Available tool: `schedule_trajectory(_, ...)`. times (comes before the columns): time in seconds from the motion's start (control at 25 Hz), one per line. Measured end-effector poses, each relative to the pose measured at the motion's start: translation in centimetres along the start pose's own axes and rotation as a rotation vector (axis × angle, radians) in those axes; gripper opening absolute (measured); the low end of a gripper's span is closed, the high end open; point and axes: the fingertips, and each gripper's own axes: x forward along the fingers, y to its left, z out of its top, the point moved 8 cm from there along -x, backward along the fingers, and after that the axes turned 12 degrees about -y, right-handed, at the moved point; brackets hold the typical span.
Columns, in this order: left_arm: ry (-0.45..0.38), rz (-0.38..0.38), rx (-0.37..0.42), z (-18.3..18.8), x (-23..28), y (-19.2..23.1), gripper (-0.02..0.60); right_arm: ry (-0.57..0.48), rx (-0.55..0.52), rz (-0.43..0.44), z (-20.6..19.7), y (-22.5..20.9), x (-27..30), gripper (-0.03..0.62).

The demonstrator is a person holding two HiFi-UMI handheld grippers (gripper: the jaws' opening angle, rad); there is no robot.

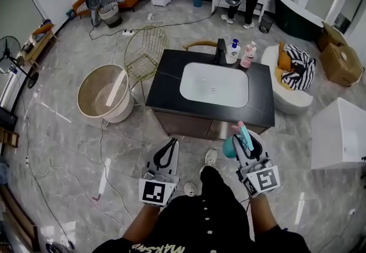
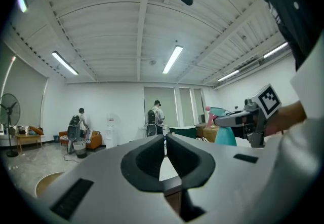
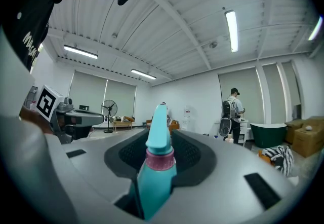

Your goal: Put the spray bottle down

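Observation:
In the head view my right gripper (image 1: 245,138) is shut on a teal spray bottle (image 1: 233,144) with a pink collar, held in the air just in front of the black vanity counter (image 1: 166,83). The right gripper view shows the bottle (image 3: 156,170) upright between the jaws (image 3: 163,139), nozzle pointing away. My left gripper (image 1: 170,144) hovers to its left, level, jaws shut with nothing in them (image 2: 165,139). From the left gripper view the bottle (image 2: 223,129) shows at the right.
A white sink (image 1: 214,87), a dark faucet (image 1: 221,50) and two pump bottles (image 1: 233,51) sit on the counter. A round tub (image 1: 106,94) and a wire chair (image 1: 146,51) stand to the left, a white box (image 1: 340,131) to the right. People stand at the back wall.

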Motion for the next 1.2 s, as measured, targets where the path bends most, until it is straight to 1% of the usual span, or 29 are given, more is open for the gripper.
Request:
schedule_trajectory(0.08,-0.018,0.009,-0.011,-0.3,0.5,0.4,0.021,0.0,0.003,-0.005,-0.4,-0.4,0.5,0.126)
schedule_trajectory(0.24,-0.005,0.083,-0.027,-0.7,2.1,2.3,0.021,-0.006,0.005,-0.004,-0.8,-1.8,2.6,0.126)
schedule_trajectory(0.44,0.013,0.107,-0.021,-1.7,5.8,4.5,0.021,-0.015,0.009,0.008,-1.6,-4.5,6.8,0.126)
schedule_trajectory(0.92,0.004,0.12,-0.004,-4.1,19.5,8.4,0.021,-0.03,0.024,0.062,-4.3,-13.7,18.5,0.126)
schedule_trajectory(1.04,0.006,0.124,0.001,-4.0,22.8,9.1,0.021,-0.034,0.032,0.084,-4.8,-15.9,21.2,0.126)
schedule_trajectory(1.2,0.011,0.144,0.003,-4.8,26.4,9.7,0.021,-0.033,0.036,0.119,-5.1,-18.5,24.1,0.126)
